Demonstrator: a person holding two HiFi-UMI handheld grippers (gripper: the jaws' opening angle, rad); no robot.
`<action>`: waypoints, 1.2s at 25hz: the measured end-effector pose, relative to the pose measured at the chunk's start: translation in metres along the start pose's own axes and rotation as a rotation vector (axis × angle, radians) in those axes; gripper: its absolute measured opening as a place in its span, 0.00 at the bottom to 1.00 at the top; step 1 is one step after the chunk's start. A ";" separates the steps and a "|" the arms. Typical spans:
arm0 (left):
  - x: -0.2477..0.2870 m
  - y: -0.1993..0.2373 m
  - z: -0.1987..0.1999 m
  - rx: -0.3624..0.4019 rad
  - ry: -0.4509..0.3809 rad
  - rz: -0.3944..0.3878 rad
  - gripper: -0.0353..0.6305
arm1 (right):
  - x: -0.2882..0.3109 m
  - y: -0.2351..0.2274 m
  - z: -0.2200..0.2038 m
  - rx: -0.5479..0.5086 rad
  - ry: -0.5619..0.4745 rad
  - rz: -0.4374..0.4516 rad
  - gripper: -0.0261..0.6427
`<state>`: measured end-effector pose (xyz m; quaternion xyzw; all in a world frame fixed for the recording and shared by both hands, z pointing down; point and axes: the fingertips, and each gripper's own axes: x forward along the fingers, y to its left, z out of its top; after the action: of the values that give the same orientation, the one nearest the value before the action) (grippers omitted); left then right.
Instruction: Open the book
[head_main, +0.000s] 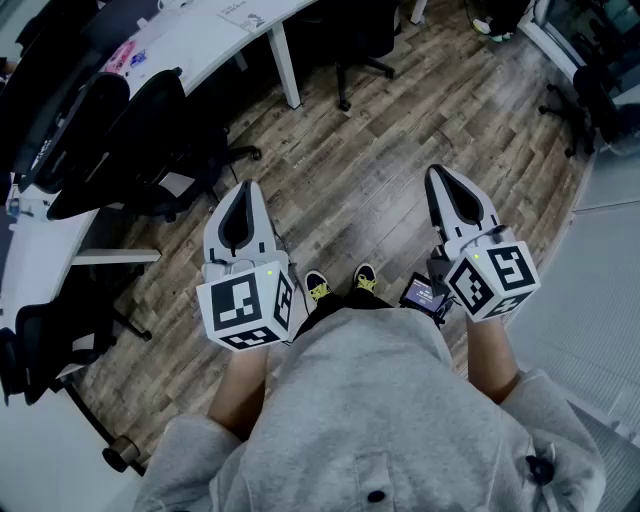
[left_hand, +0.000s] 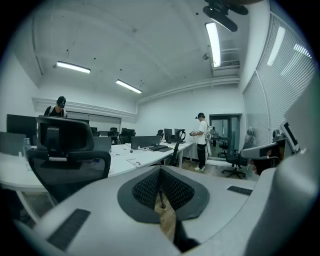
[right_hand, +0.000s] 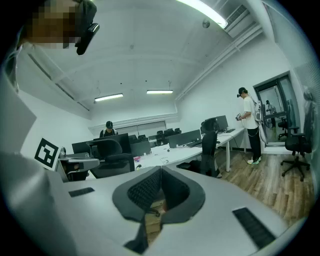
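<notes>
No book shows in any view. In the head view I stand on a wood floor (head_main: 370, 170) holding both grippers out in front of me. My left gripper (head_main: 245, 192) is shut, its jaws meeting at the tips with nothing between them. My right gripper (head_main: 440, 174) is also shut and holds nothing. In the left gripper view the left gripper (left_hand: 160, 171) points roughly level across the office towards white desks. The right gripper (right_hand: 160, 171) looks the same way in its own view, with closed black pads and only floor showing under them.
A long white desk (head_main: 200, 50) with black office chairs (head_main: 130, 140) runs along my left. Another chair (head_main: 590, 100) stands at the far right. A person (left_hand: 201, 140) stands near a glass door, and another (right_hand: 108, 129) sits behind monitors. A small screen device (head_main: 422, 293) hangs at my waist.
</notes>
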<state>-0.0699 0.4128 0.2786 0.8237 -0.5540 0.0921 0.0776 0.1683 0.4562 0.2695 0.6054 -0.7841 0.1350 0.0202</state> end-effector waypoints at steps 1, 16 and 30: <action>-0.001 0.001 0.001 0.013 -0.001 -0.002 0.07 | 0.001 0.002 0.000 -0.002 0.001 -0.004 0.08; -0.023 0.052 0.003 0.000 -0.006 0.007 0.07 | 0.022 0.053 0.005 0.015 -0.026 -0.023 0.08; -0.030 0.084 0.007 -0.014 -0.026 -0.012 0.07 | 0.036 0.094 0.008 -0.002 -0.045 0.021 0.08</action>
<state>-0.1584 0.4065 0.2664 0.8275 -0.5508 0.0771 0.0767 0.0698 0.4419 0.2511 0.6000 -0.7909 0.1207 0.0016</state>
